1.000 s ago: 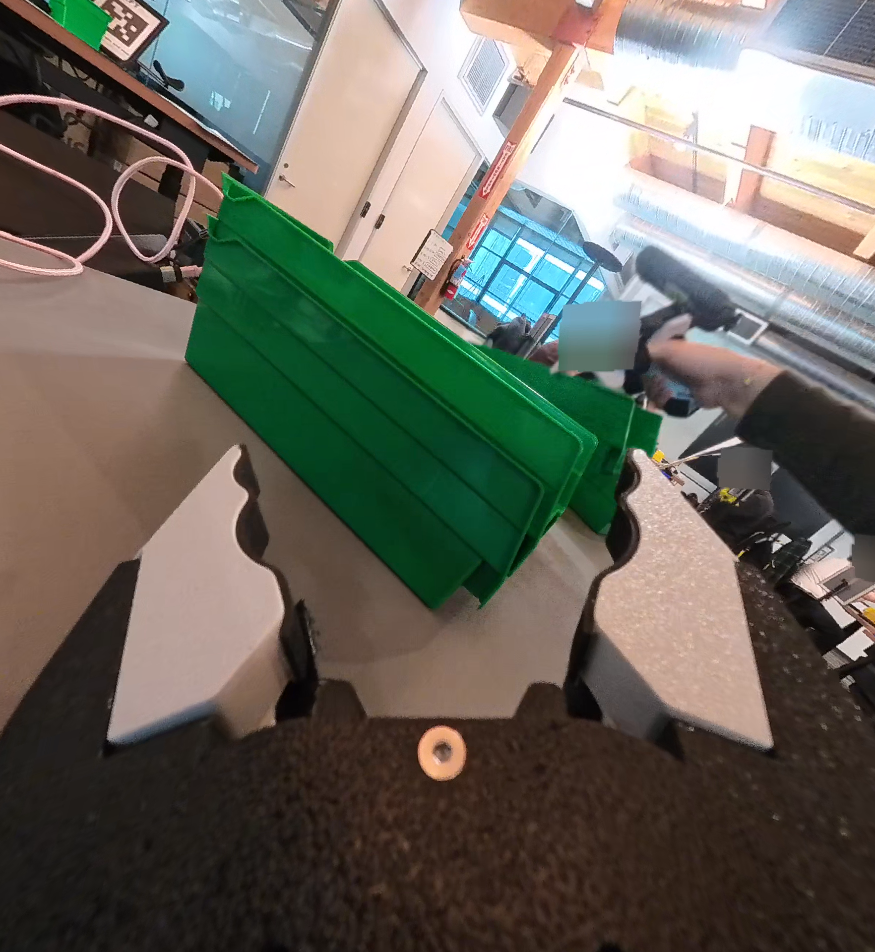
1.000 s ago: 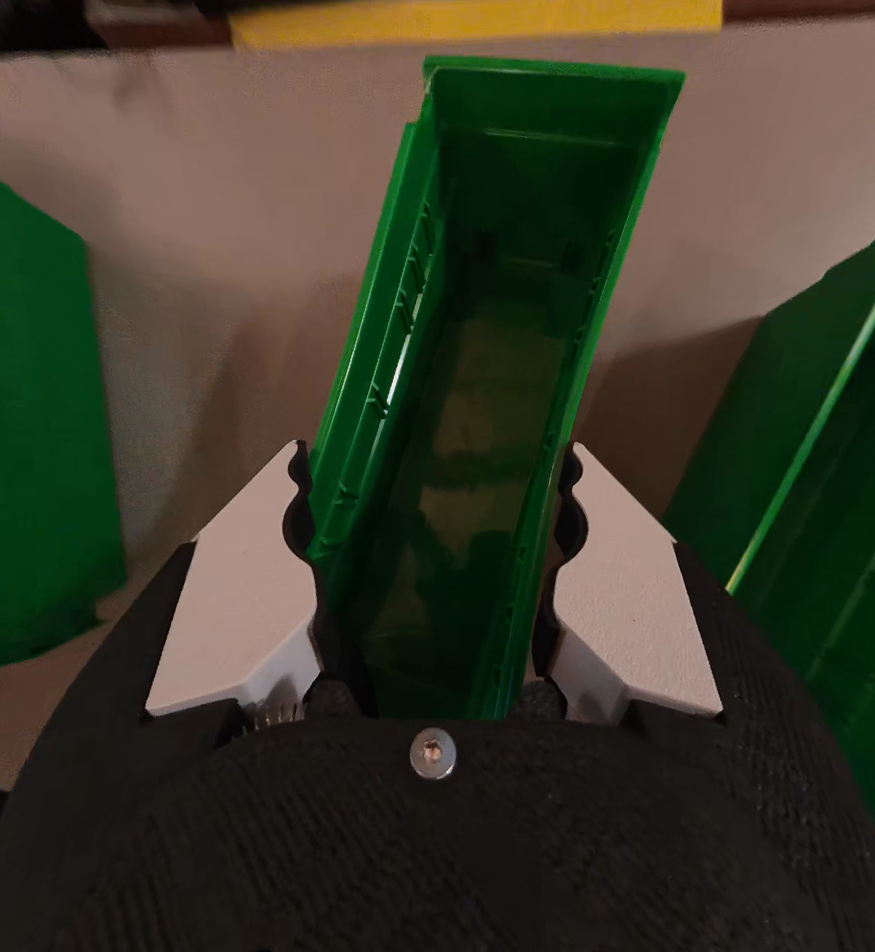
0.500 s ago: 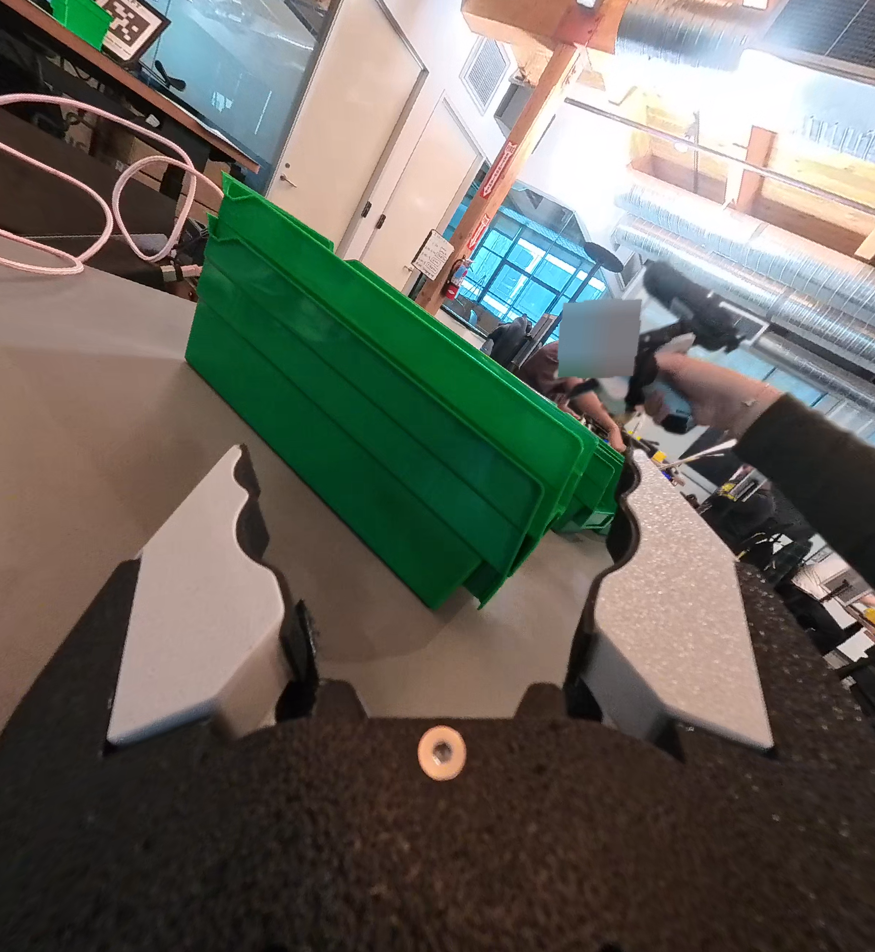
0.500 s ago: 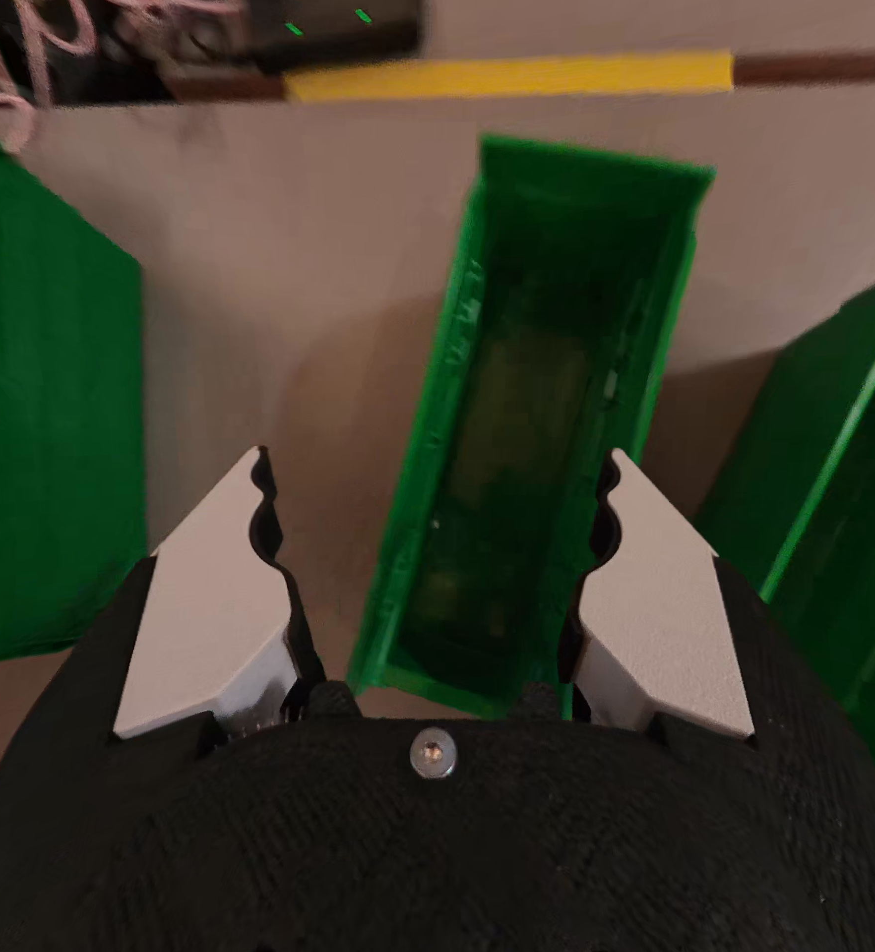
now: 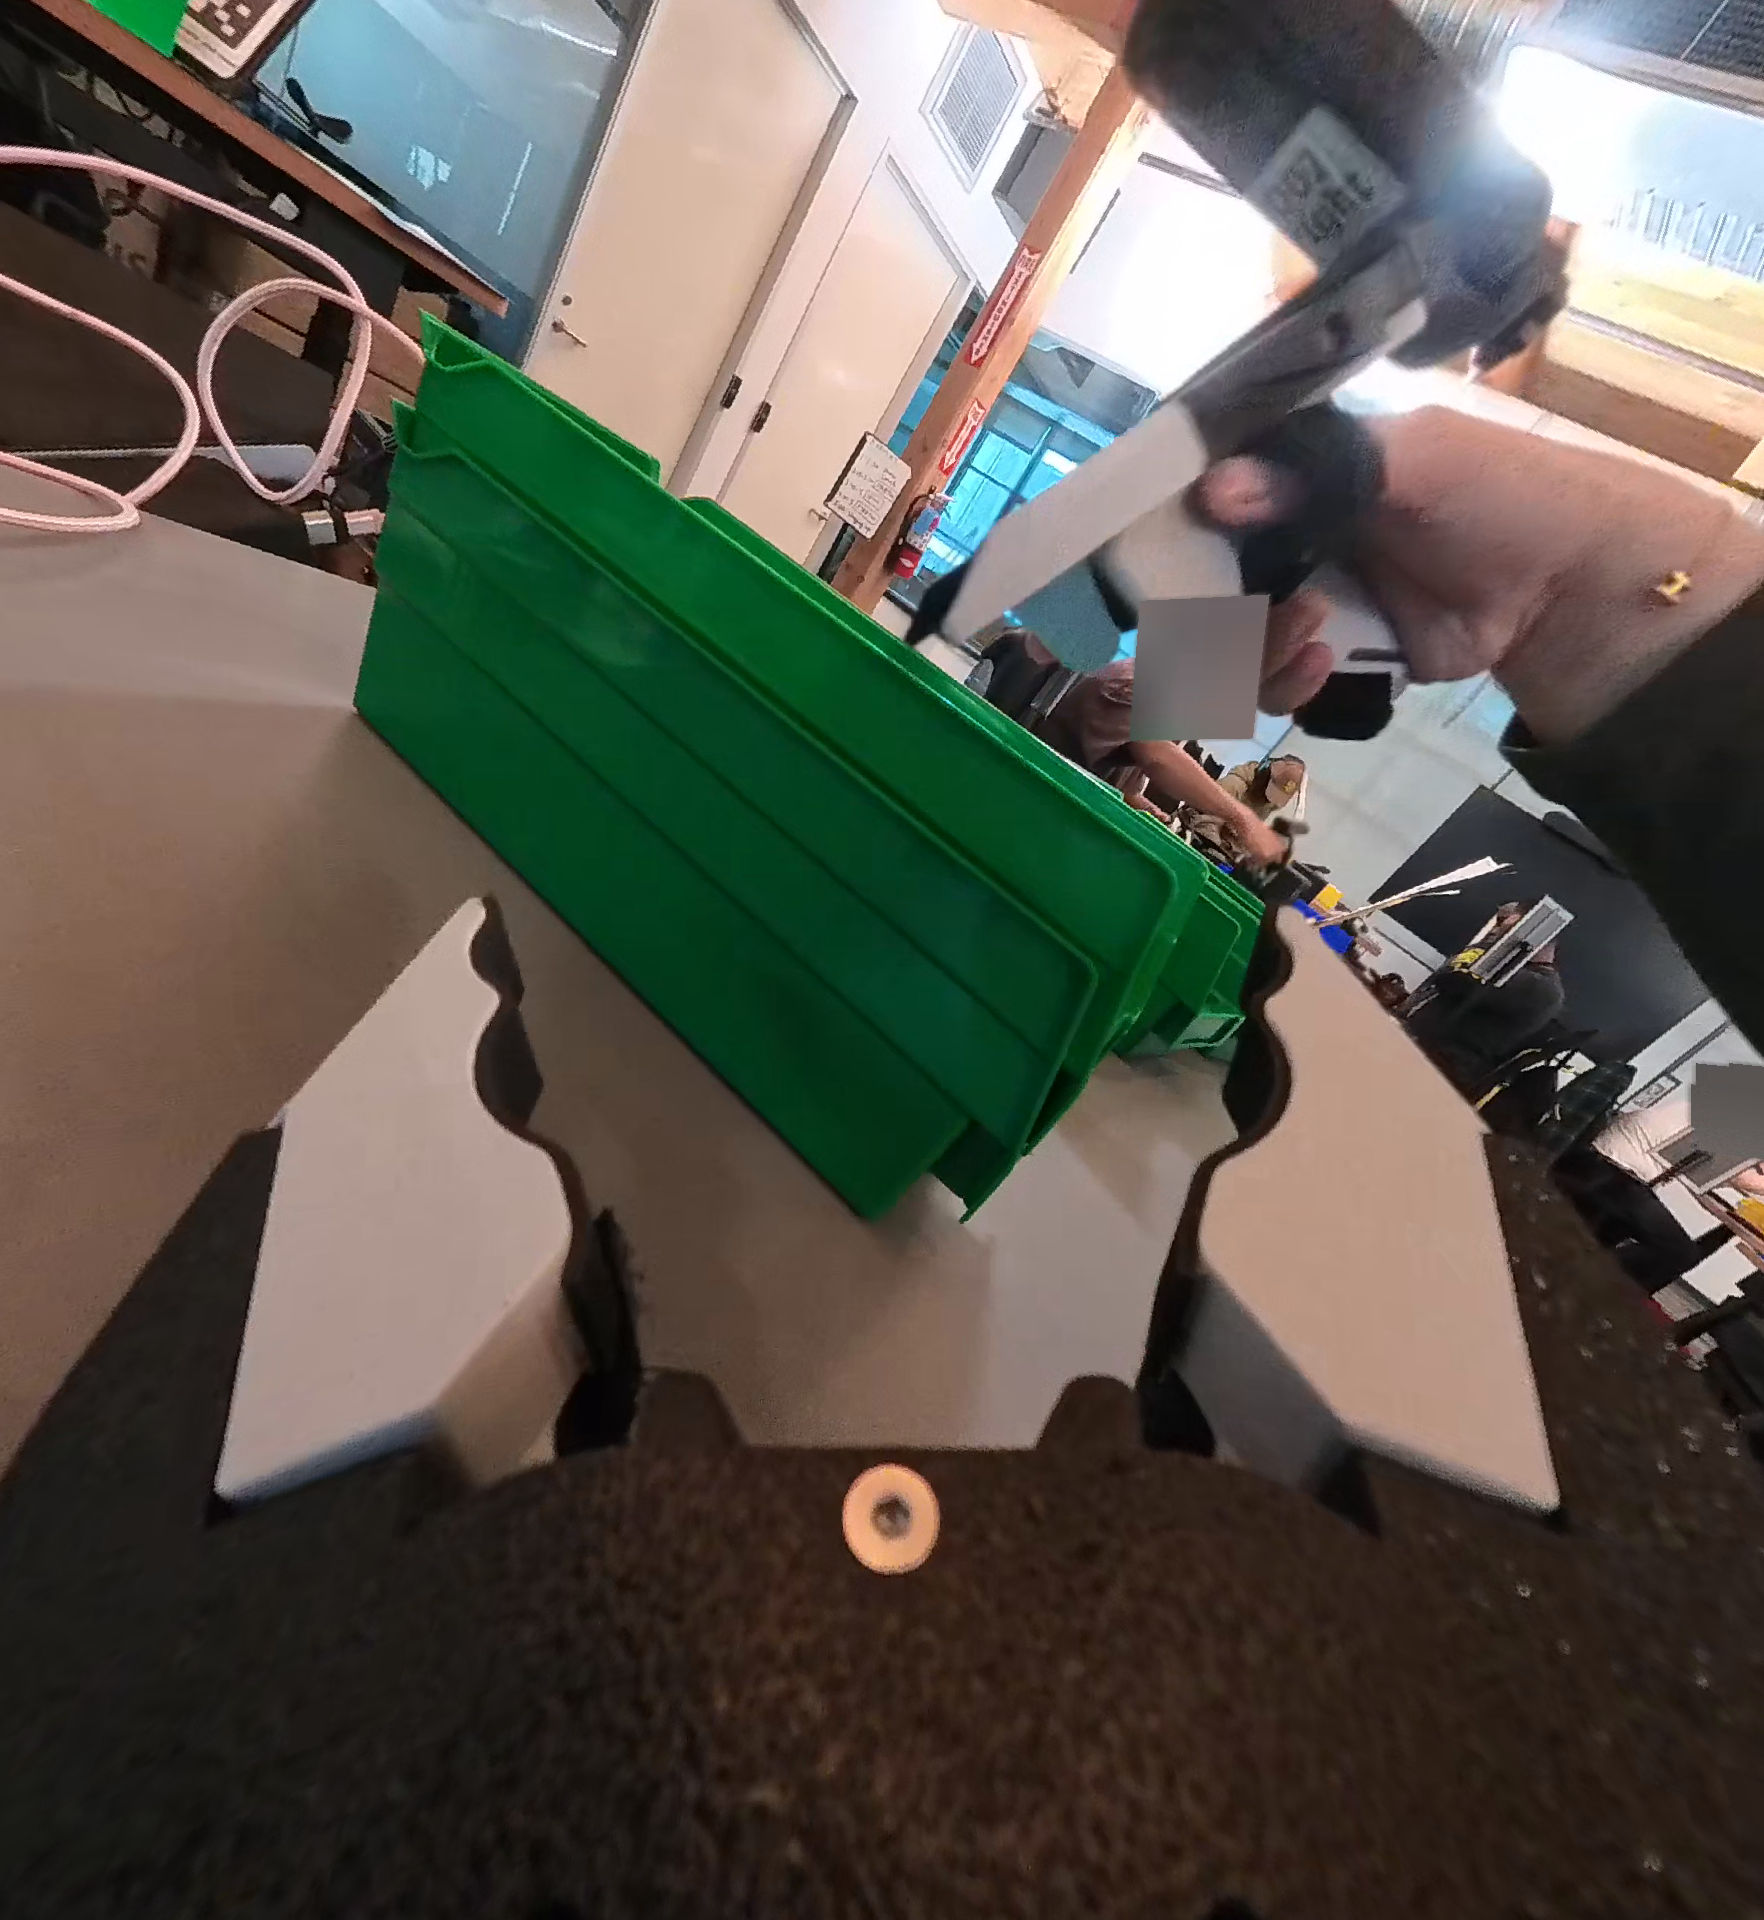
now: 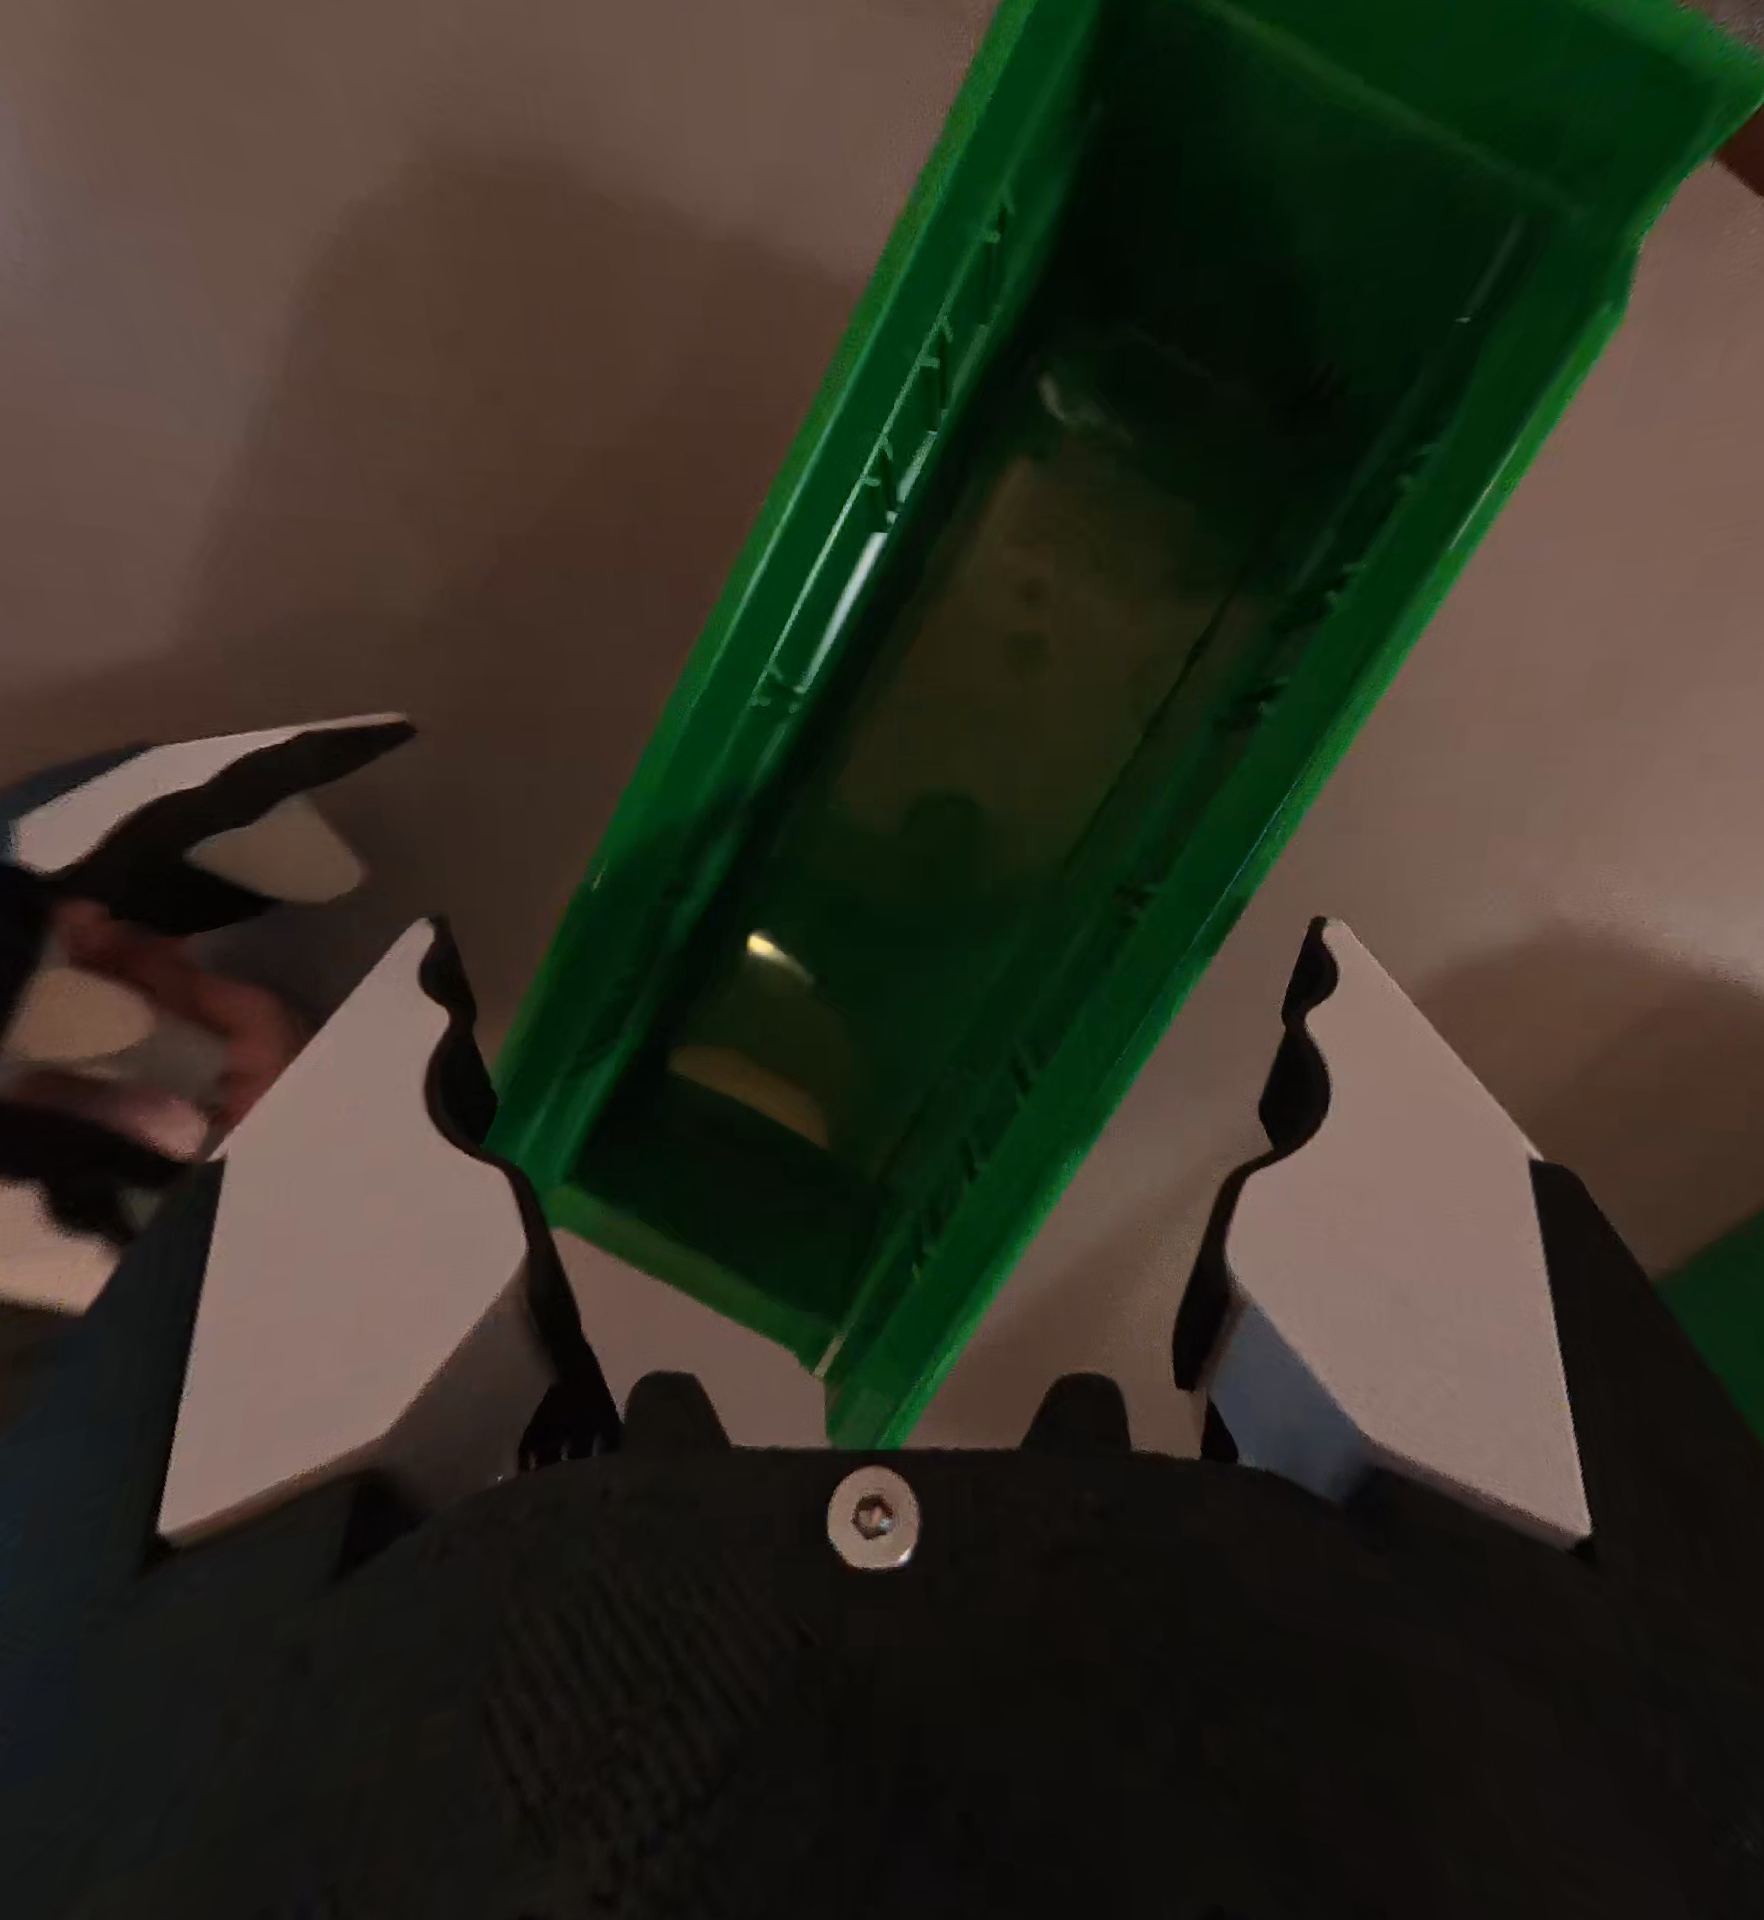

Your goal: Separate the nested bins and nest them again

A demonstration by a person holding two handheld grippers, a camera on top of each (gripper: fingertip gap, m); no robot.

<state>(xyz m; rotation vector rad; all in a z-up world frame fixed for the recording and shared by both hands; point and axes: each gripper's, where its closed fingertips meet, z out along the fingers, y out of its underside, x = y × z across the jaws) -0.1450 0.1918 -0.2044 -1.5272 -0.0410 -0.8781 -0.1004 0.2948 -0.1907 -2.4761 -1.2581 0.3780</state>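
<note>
Left tongs (image 5: 888,1049): wide apart, gripping nothing; low over the grey table (image 5: 130,831), pointed at the bin stack.
Right tongs (image 6: 878,1049): spread wide, gripping nothing; a second ago clamped across the narrow bin's walls, half a second ago already parted.
Single bin (image 6: 1065,675): long, narrow, green, open side up; flat on the table, running from 6 o'clock toward 1 o'clock; near end between the spread fingers, no visible contact.
Meaning of the change: bin released and set down, so probably one separation done; next likely a reach for another bin, or the start of re-nesting.
Nested stack (image 5: 753,831): green bins standing on their long sides, shells overlapped, from 10 o'clock toward 3 o'clock just past the left tongs; still nested.
Farther bins (image 5: 1195,987): more green plastic behind the stack's right end at 3 o'clock; count impossible to tell.
Left view only: nested stack, pink cable (image 5: 182,416) at 10 o'clock, right tongs held high at 1 o'clock in a hand (image 5: 1501,582), workshop beyond.
Right view only: inside of the freed bin, left tongs blurred at 9 o'clock, green corner (image 6: 1751,1257) at 4 o'clock.
</note>
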